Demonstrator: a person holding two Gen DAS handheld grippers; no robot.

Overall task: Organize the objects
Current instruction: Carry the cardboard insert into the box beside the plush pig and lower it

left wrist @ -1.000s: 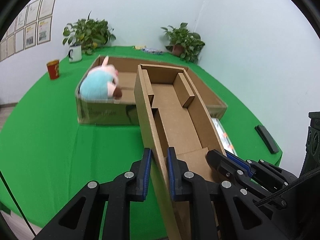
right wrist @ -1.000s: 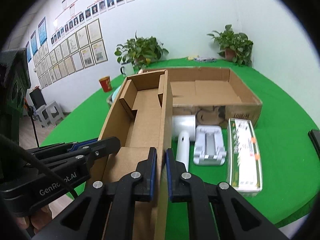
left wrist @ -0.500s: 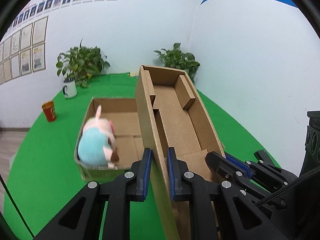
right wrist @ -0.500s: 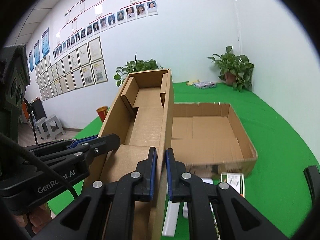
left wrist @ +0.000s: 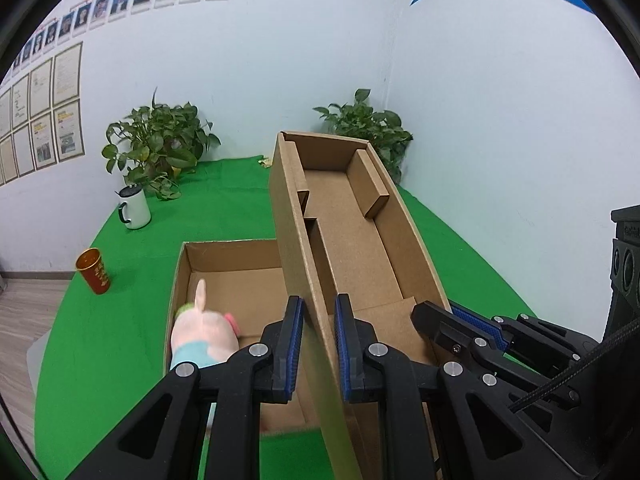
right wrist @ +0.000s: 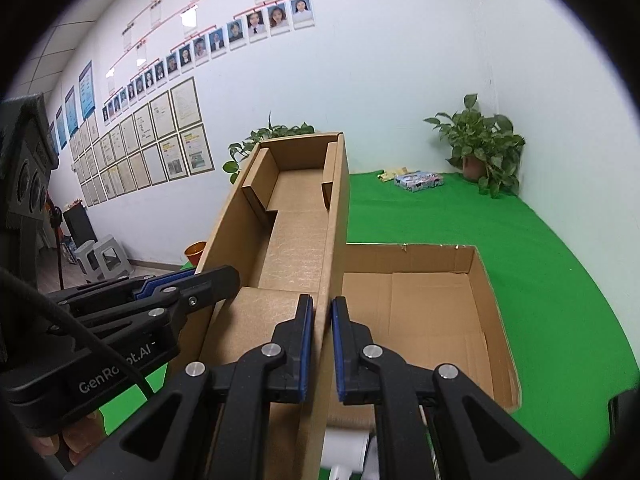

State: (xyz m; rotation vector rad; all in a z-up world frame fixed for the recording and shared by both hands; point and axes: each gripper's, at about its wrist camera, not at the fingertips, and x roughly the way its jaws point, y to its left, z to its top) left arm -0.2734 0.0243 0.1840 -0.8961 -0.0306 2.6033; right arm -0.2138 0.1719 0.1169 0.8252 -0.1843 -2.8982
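A long narrow cardboard tray [left wrist: 352,248] [right wrist: 296,236] with inner dividers hangs in the air between both grippers. My left gripper [left wrist: 317,340] is shut on its left wall, and my right gripper [right wrist: 319,338] is shut on its right wall. Below it, a large open cardboard box [left wrist: 240,276] [right wrist: 432,312] sits on the green table. A pink and light-blue plush toy [left wrist: 202,332] lies in the box's near left corner. The opposite gripper shows in each view: the right gripper [left wrist: 452,320] and the left gripper [right wrist: 208,284].
On the green table [left wrist: 120,320] stand a white mug [left wrist: 134,208], an orange-red cup [left wrist: 94,270] and two potted plants [left wrist: 160,148] [right wrist: 484,148]. A small colourful packet [right wrist: 418,180] lies at the far edge. White items [right wrist: 348,446] peek out below the tray.
Both grippers have risen with the tray, lifting it off the table and carrying it over the large box. The box and plush toy have dropped lower in both views.
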